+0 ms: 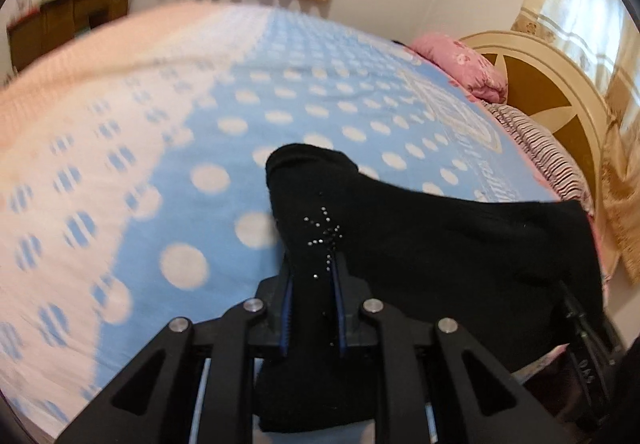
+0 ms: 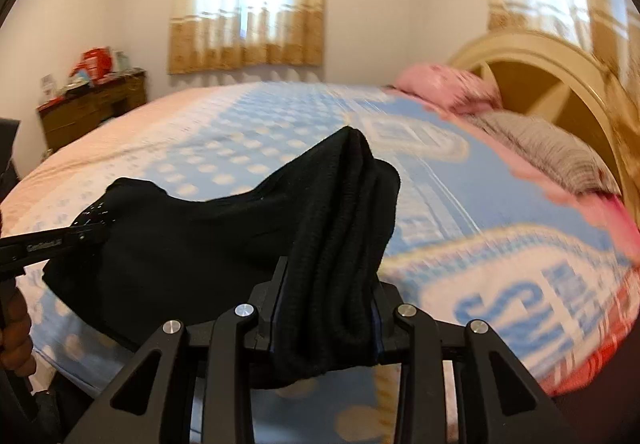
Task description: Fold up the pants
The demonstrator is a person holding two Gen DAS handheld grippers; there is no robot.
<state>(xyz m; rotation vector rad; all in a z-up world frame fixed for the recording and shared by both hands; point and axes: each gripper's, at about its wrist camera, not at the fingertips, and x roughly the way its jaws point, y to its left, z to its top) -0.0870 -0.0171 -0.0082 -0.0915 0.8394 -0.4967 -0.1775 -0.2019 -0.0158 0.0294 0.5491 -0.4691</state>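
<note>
1. You have the pants lifted off the bed and strung between both claws, so by my reading this is the carry stage of a fold, with the cloth not yet laid down.
2. Your left claw is pinched on a bunch of black cloth by the rhinestone star; the cloth runs up past its tips and away to its right.
3. Your right claw clamps a thick, ribbed wad, which bulges above its jaws and sags to its left.
4. Next, I judge, you need both ends kept taut and level, then brought over the bed together.
</note>
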